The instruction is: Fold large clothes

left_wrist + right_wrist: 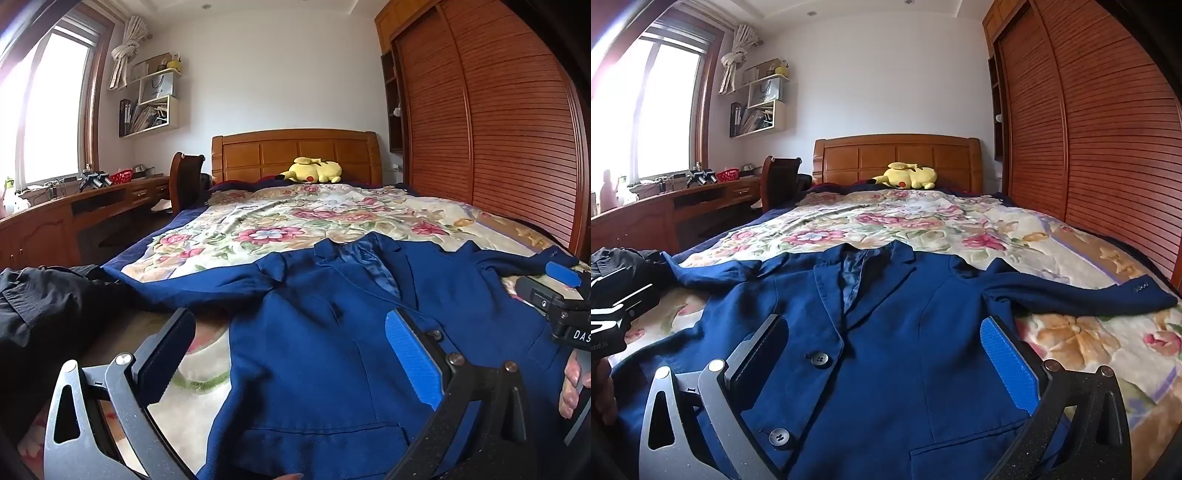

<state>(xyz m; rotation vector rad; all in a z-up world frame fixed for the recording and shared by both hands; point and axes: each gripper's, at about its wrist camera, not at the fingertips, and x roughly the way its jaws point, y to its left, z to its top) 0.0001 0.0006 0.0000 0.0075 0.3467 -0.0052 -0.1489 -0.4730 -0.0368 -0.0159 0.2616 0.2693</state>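
Note:
A navy blue suit jacket point(886, 332) lies face up and buttoned on the floral bedspread point(905, 225), collar away from me, sleeves spread to both sides. It also shows in the left wrist view point(332, 332). My left gripper point(288, 347) is open and empty, held just above the jacket's left front. My right gripper point(886, 354) is open and empty, over the jacket's lower front by the buttons point(817, 359). The right gripper's body shows at the right edge of the left wrist view point(561, 306).
A black garment point(48, 310) lies at the bed's left near corner. A yellow plush toy point(908, 176) rests by the wooden headboard point(897, 155). A desk and chair point(779, 184) stand left of the bed; a louvered wardrobe point(1089, 129) runs along the right.

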